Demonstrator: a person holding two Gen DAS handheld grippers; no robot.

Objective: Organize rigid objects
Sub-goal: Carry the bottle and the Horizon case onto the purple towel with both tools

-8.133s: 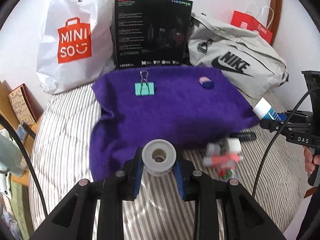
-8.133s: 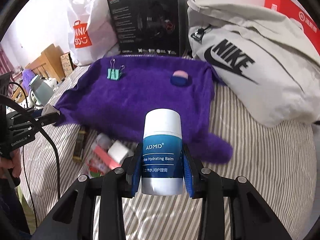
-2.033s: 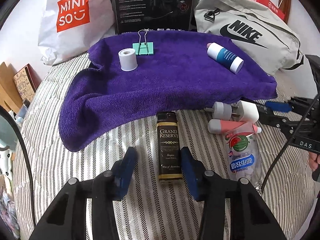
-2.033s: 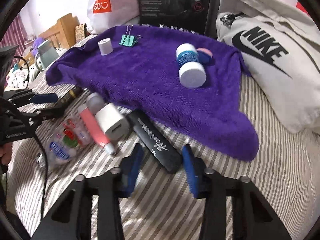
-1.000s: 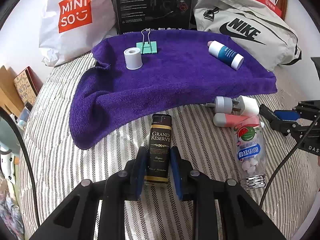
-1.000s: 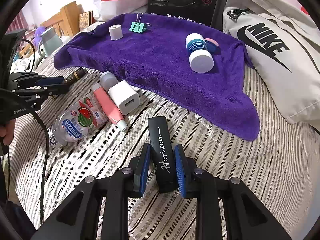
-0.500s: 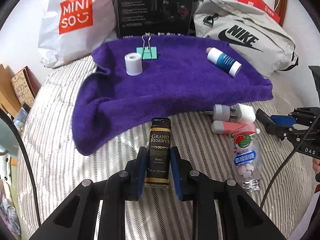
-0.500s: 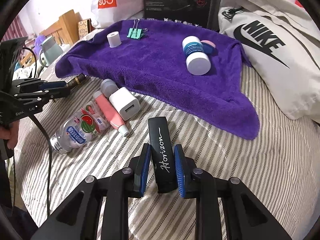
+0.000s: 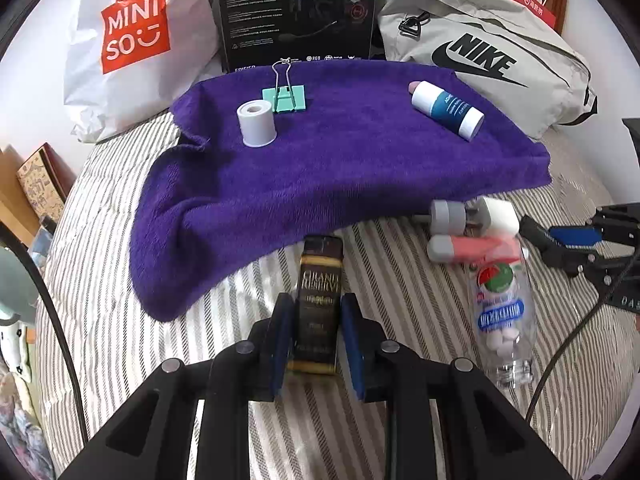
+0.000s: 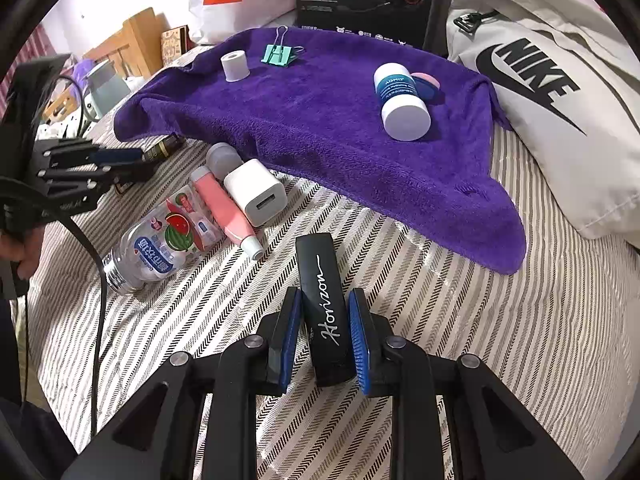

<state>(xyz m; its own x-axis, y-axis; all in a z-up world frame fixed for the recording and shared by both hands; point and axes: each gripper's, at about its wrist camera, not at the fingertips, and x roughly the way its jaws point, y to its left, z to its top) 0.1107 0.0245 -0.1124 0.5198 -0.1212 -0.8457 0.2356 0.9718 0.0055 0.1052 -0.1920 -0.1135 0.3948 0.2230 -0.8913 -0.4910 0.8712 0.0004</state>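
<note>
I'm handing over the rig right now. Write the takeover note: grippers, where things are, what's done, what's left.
Left gripper: shut on the Grand Reserve box, over the striped bedding.
Right gripper: shut on the black Horizon case, also off the towel.
On the purple towel: tape roll, green binder clip, balm bottle lying down, pink-blue eraser behind it.
On the bedding: white charger, pink tube, grey-capped item, mint bottle.
Left: probably place both held items on the towel, then those four.

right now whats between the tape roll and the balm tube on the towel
Nothing: bare purple towel between tape roll and balm tube, clearest in the left wrist view.
</note>
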